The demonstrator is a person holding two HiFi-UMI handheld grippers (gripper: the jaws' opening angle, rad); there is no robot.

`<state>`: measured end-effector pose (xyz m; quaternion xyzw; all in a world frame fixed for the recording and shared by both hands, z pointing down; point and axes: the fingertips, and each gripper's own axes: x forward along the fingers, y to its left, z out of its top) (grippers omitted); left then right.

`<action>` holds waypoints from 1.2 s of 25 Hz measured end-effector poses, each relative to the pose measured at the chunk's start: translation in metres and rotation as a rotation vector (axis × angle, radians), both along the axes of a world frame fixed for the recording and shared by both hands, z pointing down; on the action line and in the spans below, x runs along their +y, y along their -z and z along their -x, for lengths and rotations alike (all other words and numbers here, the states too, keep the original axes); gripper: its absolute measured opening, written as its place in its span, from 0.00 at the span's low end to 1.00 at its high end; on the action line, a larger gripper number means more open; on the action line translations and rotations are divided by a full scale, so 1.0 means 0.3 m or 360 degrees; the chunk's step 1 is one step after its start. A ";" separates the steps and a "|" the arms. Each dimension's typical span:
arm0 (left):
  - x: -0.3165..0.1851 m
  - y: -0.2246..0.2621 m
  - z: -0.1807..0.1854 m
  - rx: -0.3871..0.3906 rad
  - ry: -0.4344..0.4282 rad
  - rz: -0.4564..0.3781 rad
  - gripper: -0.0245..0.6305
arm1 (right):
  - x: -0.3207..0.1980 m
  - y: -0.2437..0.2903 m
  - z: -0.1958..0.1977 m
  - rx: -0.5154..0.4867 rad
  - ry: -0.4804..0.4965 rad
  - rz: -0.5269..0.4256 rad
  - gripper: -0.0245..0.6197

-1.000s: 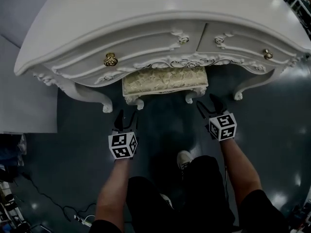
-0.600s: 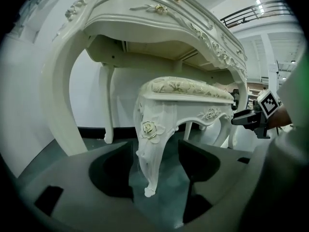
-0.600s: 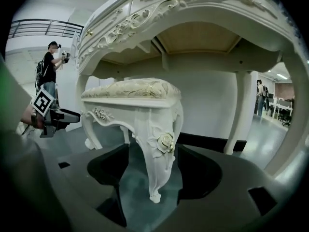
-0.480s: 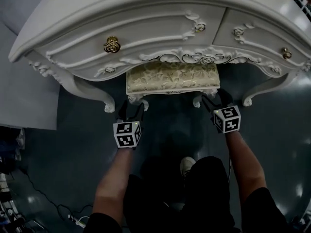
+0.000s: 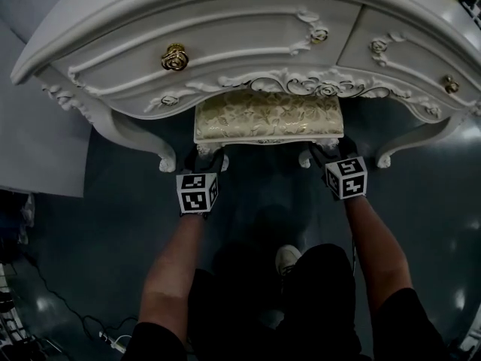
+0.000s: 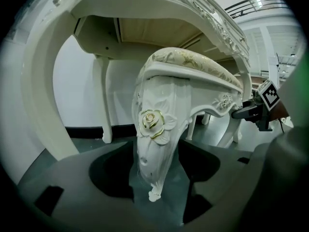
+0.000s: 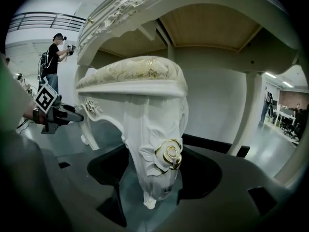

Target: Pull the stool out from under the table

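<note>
A white carved stool [image 5: 267, 115] with a gold-patterned cushion stands tucked under the white dressing table [image 5: 225, 21]. My left gripper [image 5: 201, 159] is at the stool's front left leg and my right gripper [image 5: 331, 153] at its front right leg. In the left gripper view the leg with a gold rose [image 6: 153, 124] stands between the wide jaws of the left gripper [image 6: 157, 178], with gaps on both sides. The right gripper [image 7: 154, 182] frames the other rose leg [image 7: 166, 153] the same way. Both pairs of jaws have just been opening, each with a leg between them.
The table's curved legs [image 5: 143, 145] [image 5: 406, 145] flank the stool. A pale panel [image 5: 37, 149] lies on the floor at left, with cables [image 5: 98, 333] at lower left. My legs and a shoe [image 5: 285, 258] are behind the grippers. A person [image 7: 53, 57] stands far off.
Both grippers have moved forward and down from short of the stool to its two front legs. The stool has not shifted under the table.
</note>
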<state>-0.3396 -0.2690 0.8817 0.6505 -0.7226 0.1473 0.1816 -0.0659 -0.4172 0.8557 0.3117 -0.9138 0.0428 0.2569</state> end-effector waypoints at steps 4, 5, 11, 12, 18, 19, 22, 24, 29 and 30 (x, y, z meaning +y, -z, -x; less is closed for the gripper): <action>-0.005 -0.007 0.011 0.0041 0.0017 0.0004 0.47 | -0.015 -0.032 0.010 0.0026 -0.0030 0.0012 0.52; -0.009 -0.004 0.007 0.0046 0.0017 0.0000 0.44 | -0.017 -0.029 0.007 0.0019 -0.0041 0.0018 0.52; -0.006 -0.003 0.000 0.0045 0.0017 -0.0008 0.44 | -0.010 -0.025 -0.002 0.0046 -0.0074 0.0042 0.52; -0.005 -0.003 0.000 0.0048 0.0017 -0.0002 0.44 | -0.006 -0.024 -0.002 0.0051 -0.0074 0.0047 0.52; 0.032 -0.004 -0.020 0.0060 0.0005 0.0041 0.43 | 0.039 -0.024 -0.025 0.0077 -0.0075 0.0066 0.52; 0.043 -0.004 -0.025 0.0060 0.0002 0.0043 0.43 | 0.049 -0.024 -0.030 0.0081 -0.0073 0.0069 0.52; 0.079 -0.004 -0.044 0.0063 -0.0001 0.0056 0.43 | 0.085 -0.024 -0.048 0.0095 -0.0072 0.0080 0.52; 0.109 -0.006 -0.059 0.0068 -0.0003 0.0066 0.43 | 0.116 -0.026 -0.063 0.0106 -0.0070 0.0089 0.52; 0.179 -0.007 -0.091 0.0071 -0.0024 0.0071 0.43 | 0.188 -0.039 -0.107 0.0133 -0.0071 0.0089 0.52; 0.197 -0.008 -0.098 0.0072 -0.0026 0.0074 0.43 | 0.202 -0.045 -0.117 0.0139 -0.0069 0.0086 0.52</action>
